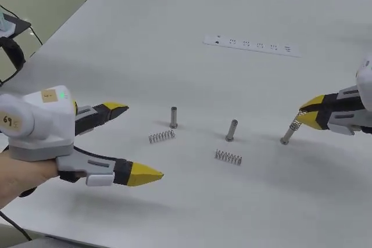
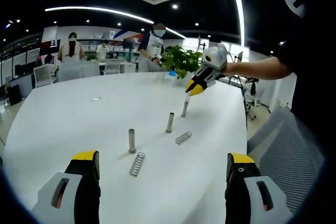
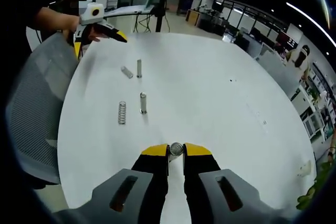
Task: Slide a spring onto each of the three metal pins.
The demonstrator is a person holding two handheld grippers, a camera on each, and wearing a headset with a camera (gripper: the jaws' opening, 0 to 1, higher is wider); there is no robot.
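Three pins stand in a row on the white surface point(image 1: 174, 21). The left pin point(image 1: 174, 117) and the middle pin point(image 1: 232, 130) are upright and bare, while the right pin point(image 1: 287, 136) leans toward the right tongs point(image 1: 307, 115). Those tongs are clamped on the held spring point(image 1: 297, 123), whose lower end meets the top of the right pin. In the right gripper view its coil end shows between the two yellow tips. Two more springs lie flat on the surface: the first loose spring point(image 1: 161, 136) just beside the left pin's base, and the second loose spring point(image 1: 228, 157) just in front of the middle pin. The left tongs point(image 1: 136, 140) hover left of the row, their tips wide apart and holding nothing. A white power strip point(image 1: 251, 45) lies well beyond the pins.
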